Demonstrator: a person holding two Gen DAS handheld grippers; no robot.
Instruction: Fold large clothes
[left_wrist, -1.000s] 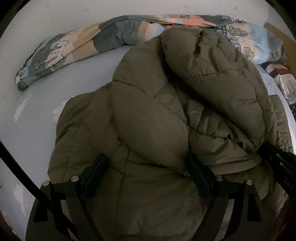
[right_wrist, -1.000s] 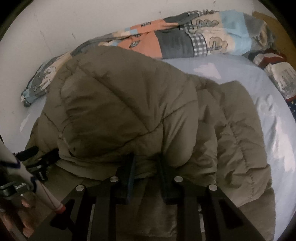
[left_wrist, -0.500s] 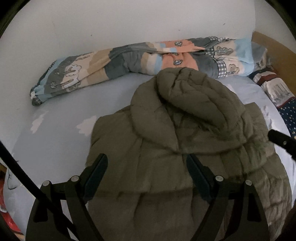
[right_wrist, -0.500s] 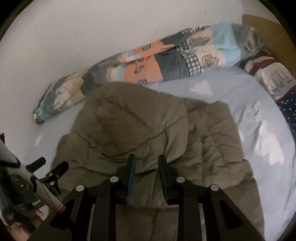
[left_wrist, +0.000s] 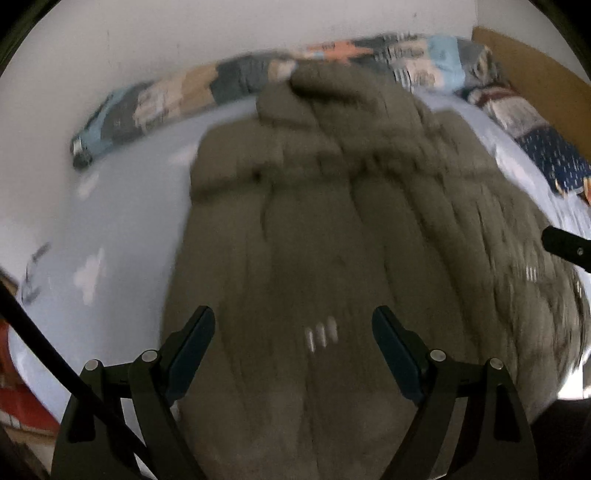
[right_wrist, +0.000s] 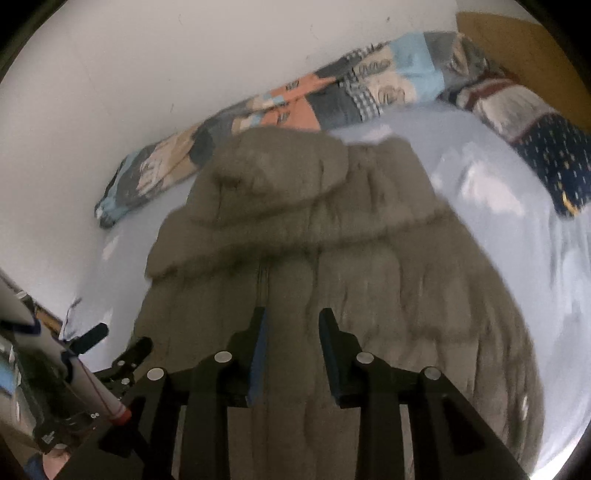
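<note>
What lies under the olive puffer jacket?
The olive puffer jacket lies spread on a pale blue bedsheet, which shows all around it. Whether anything else sits beneath the jacket cannot be seen; it covers that area.

both wrist views above jacket (left_wrist: 314, 221)

Pulled both grippers back from olive puffer jacket (left_wrist: 332, 229). Right gripper (right_wrist: 291, 332) jaws just opening, fabric released; whole jacket now in view, hood (right_wrist: 273, 173) folded down.

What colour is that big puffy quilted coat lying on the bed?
Olive green puffy quilted coat; clearest in the right wrist view.
</note>
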